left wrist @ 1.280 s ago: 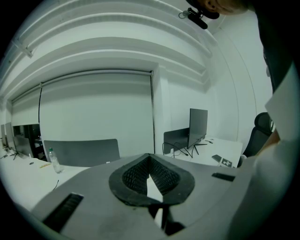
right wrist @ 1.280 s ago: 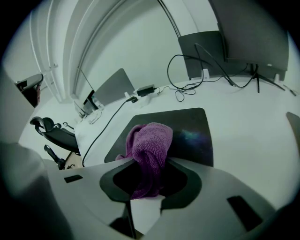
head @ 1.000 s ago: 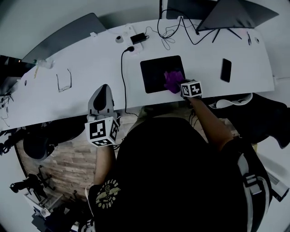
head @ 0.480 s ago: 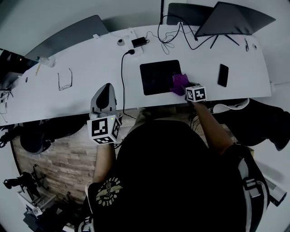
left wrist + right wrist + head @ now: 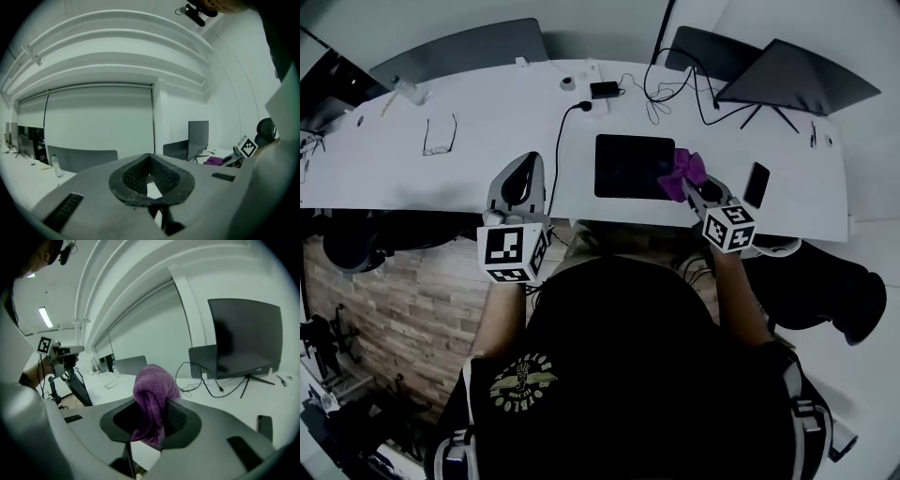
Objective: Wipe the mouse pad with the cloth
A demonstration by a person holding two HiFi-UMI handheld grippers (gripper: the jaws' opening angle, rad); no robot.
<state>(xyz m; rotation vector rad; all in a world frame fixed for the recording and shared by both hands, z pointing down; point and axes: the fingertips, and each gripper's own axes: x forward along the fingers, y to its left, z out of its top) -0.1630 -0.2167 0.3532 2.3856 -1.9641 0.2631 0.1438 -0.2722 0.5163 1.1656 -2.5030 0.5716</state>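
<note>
The black mouse pad (image 5: 630, 166) lies flat on the white desk (image 5: 487, 122), near its front edge. A purple cloth (image 5: 686, 172) is bunched at the pad's right edge, and my right gripper (image 5: 697, 190) is shut on it. In the right gripper view the cloth (image 5: 151, 392) stands up out of the gripper (image 5: 157, 420), clear of the desk. My left gripper (image 5: 525, 164) hovers at the desk's front edge, left of the pad. In its own view the left gripper (image 5: 150, 161) is shut with nothing in it.
A black phone (image 5: 757, 184) lies right of the pad. A black cable (image 5: 555, 159) runs between my left gripper and the pad. Behind are a power adapter (image 5: 603, 90), tangled cables (image 5: 670, 89), a monitor (image 5: 797, 80), glasses (image 5: 439, 138) and a bottle (image 5: 408, 91).
My right gripper has drawn the cloth from the pad's right part to its right edge, back toward me. The left gripper has kept its place. The head view has shifted.
</note>
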